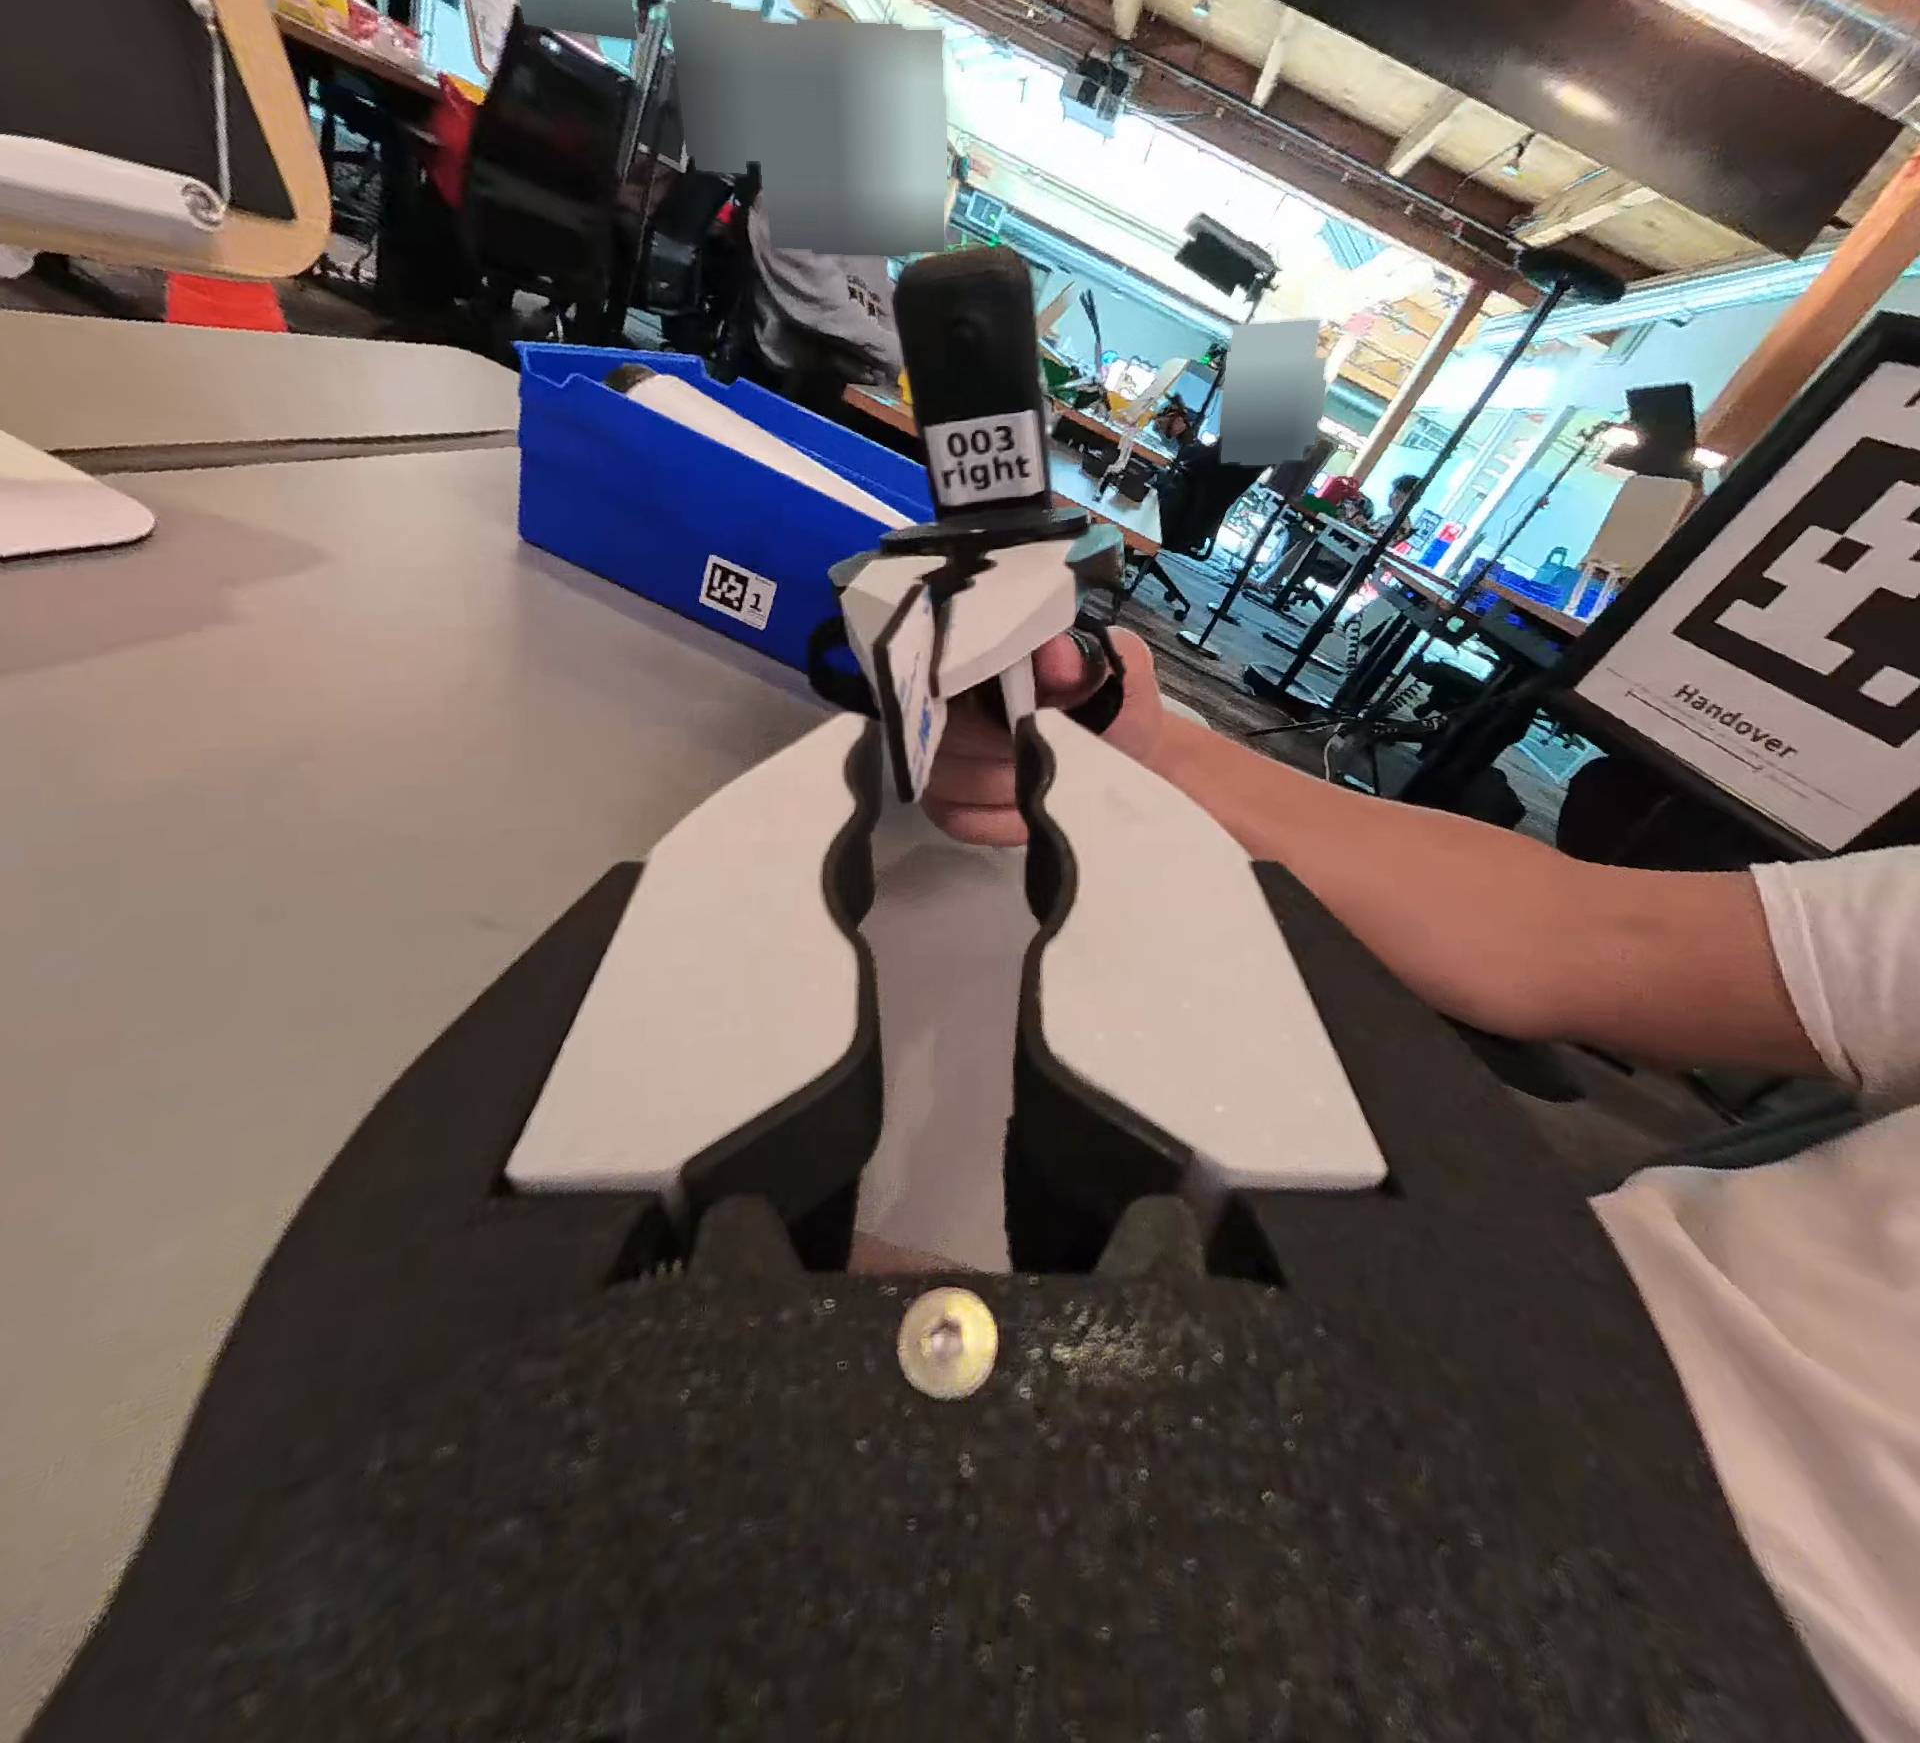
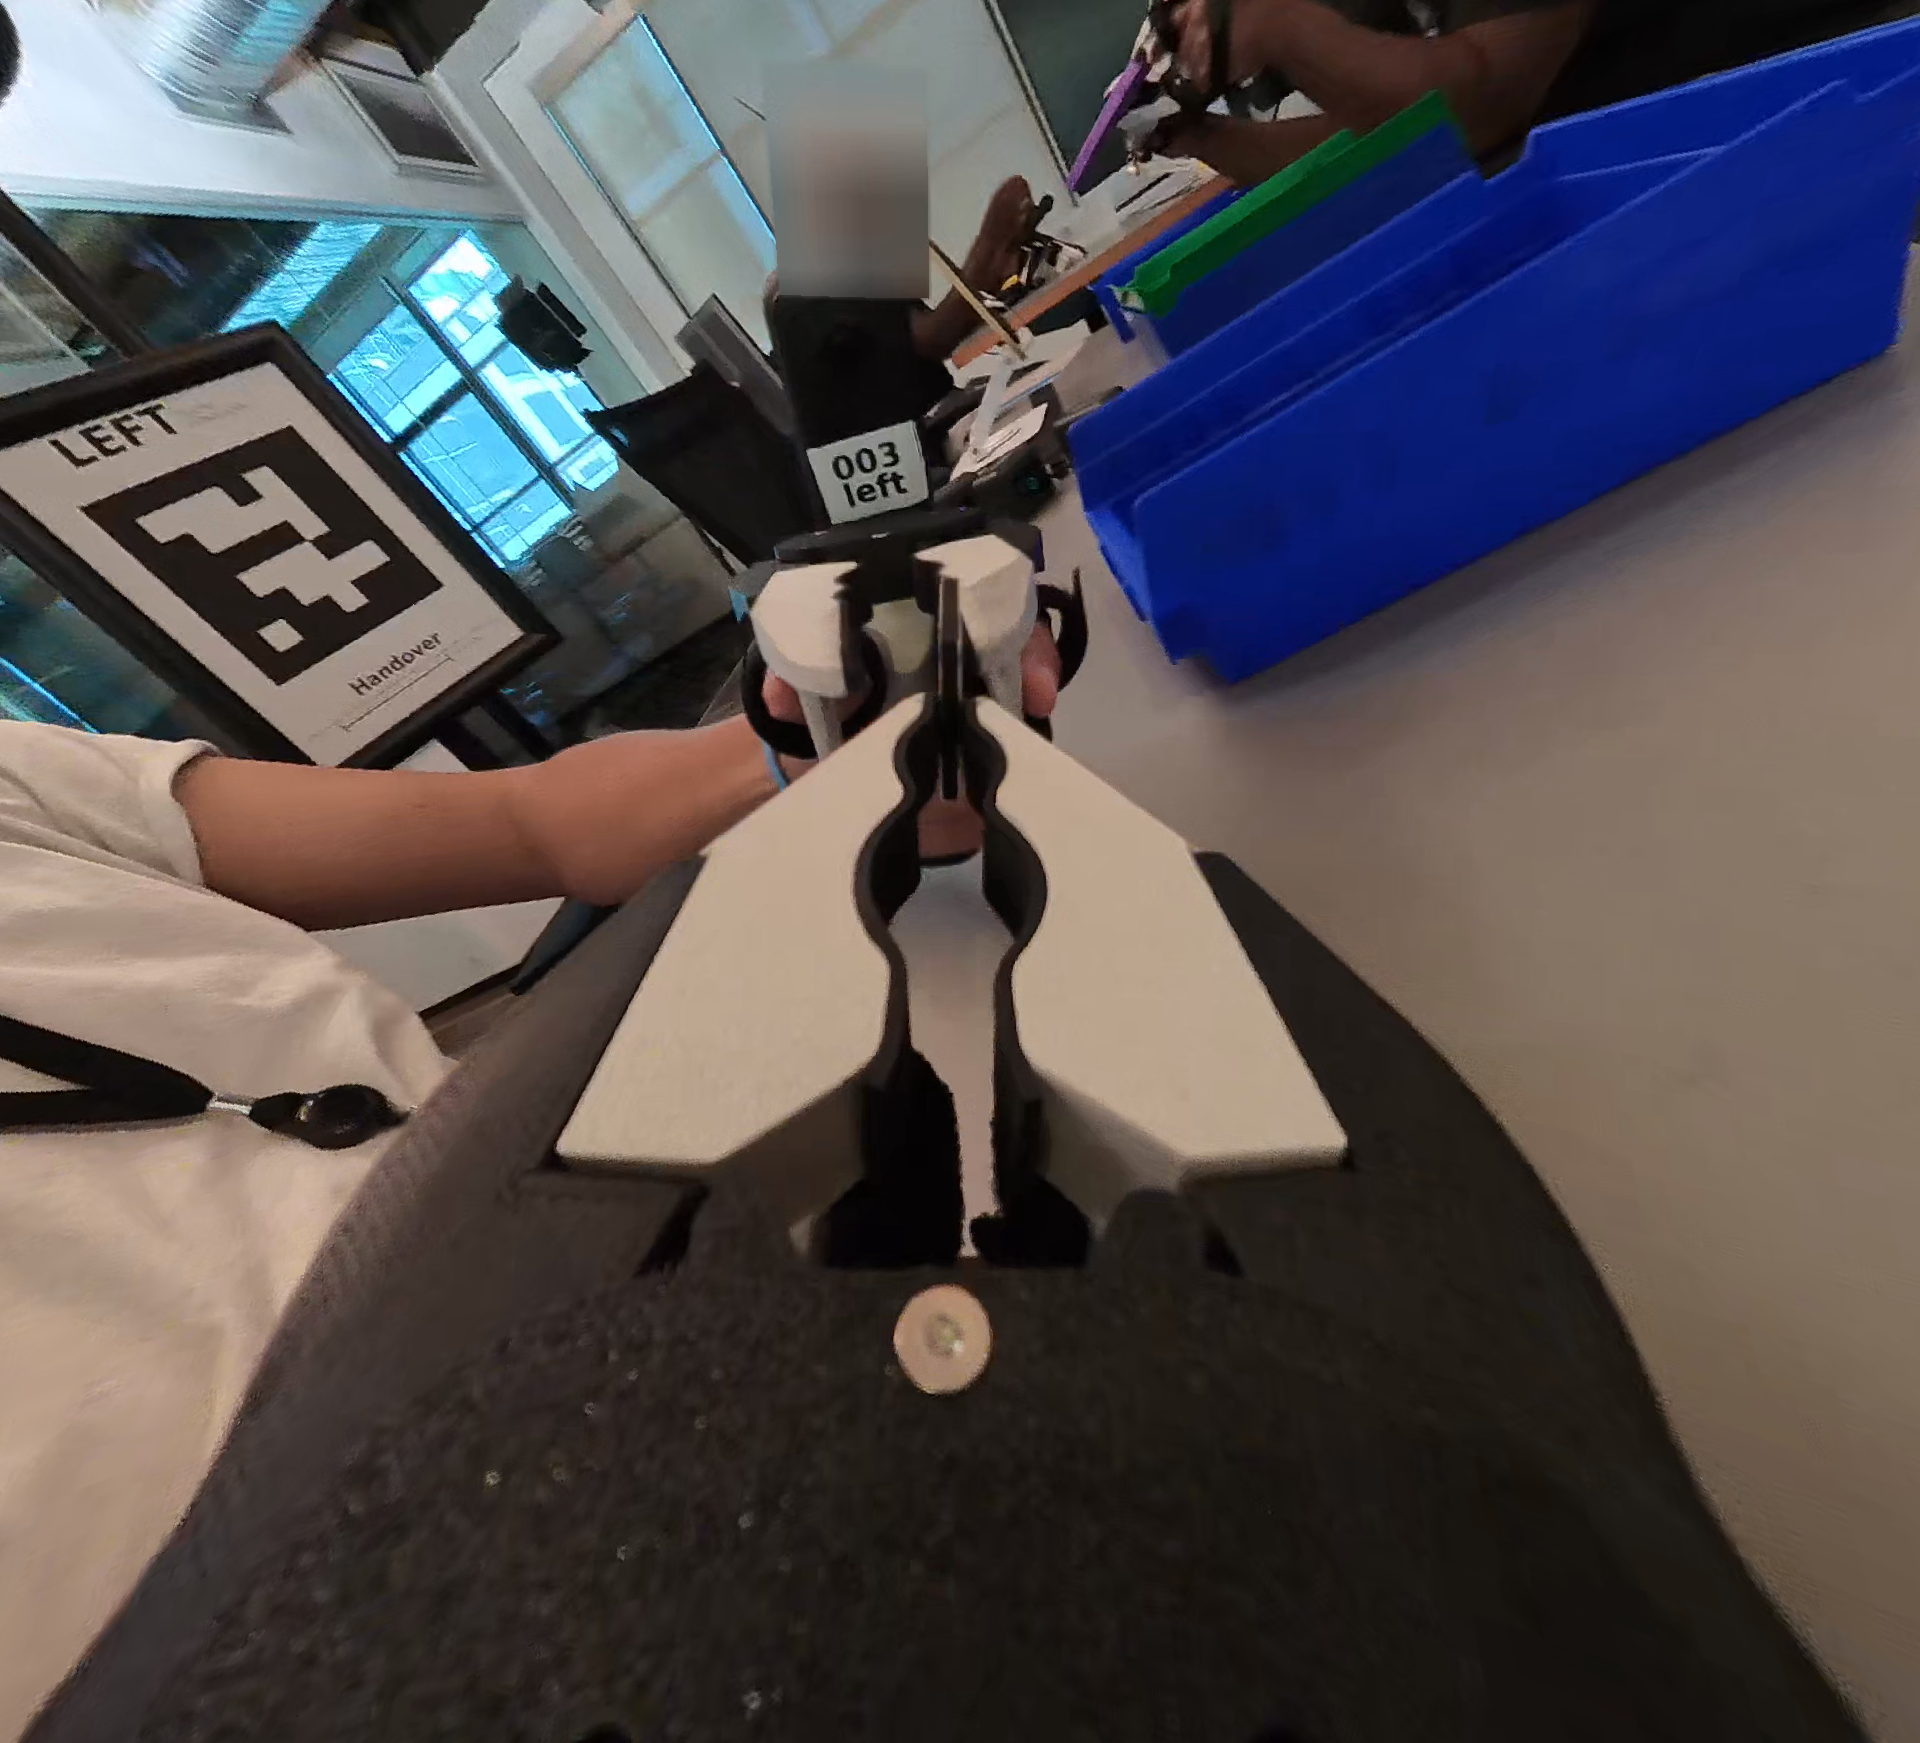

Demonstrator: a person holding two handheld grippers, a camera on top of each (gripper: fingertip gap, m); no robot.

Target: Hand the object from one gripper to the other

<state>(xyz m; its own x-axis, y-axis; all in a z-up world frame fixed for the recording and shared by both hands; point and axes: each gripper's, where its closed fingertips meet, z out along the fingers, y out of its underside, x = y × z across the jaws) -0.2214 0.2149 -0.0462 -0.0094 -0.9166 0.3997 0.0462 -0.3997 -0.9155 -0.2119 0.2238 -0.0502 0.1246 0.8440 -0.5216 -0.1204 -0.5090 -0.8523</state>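
A thin flat card (image 1: 914, 706), white with blue marks and a black edge, hangs between the two grippers above the grey table (image 1: 312, 862). In the right wrist view it shows edge-on (image 2: 948, 654). My right gripper (image 2: 948, 727) is shut on the card; it faces me in the left wrist view (image 1: 951, 613), held by a hand. My left gripper (image 1: 940, 748) is open, with its fingers on either side of the card's lower end and a gap on both sides. It shows in the right wrist view (image 2: 914, 633) with its jaws apart around the card.
A blue bin (image 1: 644, 488) holding a white roll stands on the table behind the grippers. Blue bins (image 2: 1455, 405) and a green one (image 2: 1278, 207) line the table's right side. A framed marker sign (image 1: 1818, 571) stands at the table's edge (image 2: 249, 550). Another person works at the far end. My left and right fingertips are right by each other.
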